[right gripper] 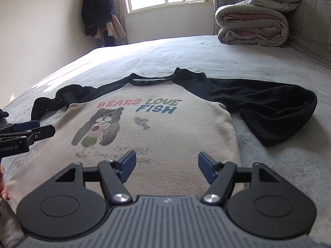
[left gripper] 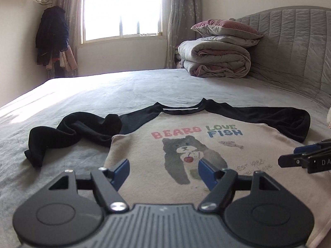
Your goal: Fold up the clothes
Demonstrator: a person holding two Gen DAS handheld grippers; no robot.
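A shirt (left gripper: 186, 144) lay flat, front up, on the grey bed (left gripper: 103, 95), collar toward the far side. Its cream body carried a bear print and the words "BEARS LOVE FISH"; the sleeves and collar were black. In the left wrist view the left sleeve (left gripper: 68, 132) was bunched and crumpled beside the body, while the right sleeve (right gripper: 269, 107) spread out and bent back on itself near the cuff.

The left claw (left gripper: 163, 170) hung over the lower part of the shirt, near the hem, its blue pads wide apart with nothing between them but the cloth lying below. The right claw (right gripper: 166, 165) hung over the hem on the other side, likewise wide and holding nothing. Each claw's tip showed at the edge of the other's view.

At the head of the bed sat a folded quilt (left gripper: 215, 60) with a pillow (left gripper: 225, 28) on top, against a padded headboard (left gripper: 293, 47). Dark clothes (left gripper: 51, 39) hung in the corner beside a bright window (left gripper: 122, 10).
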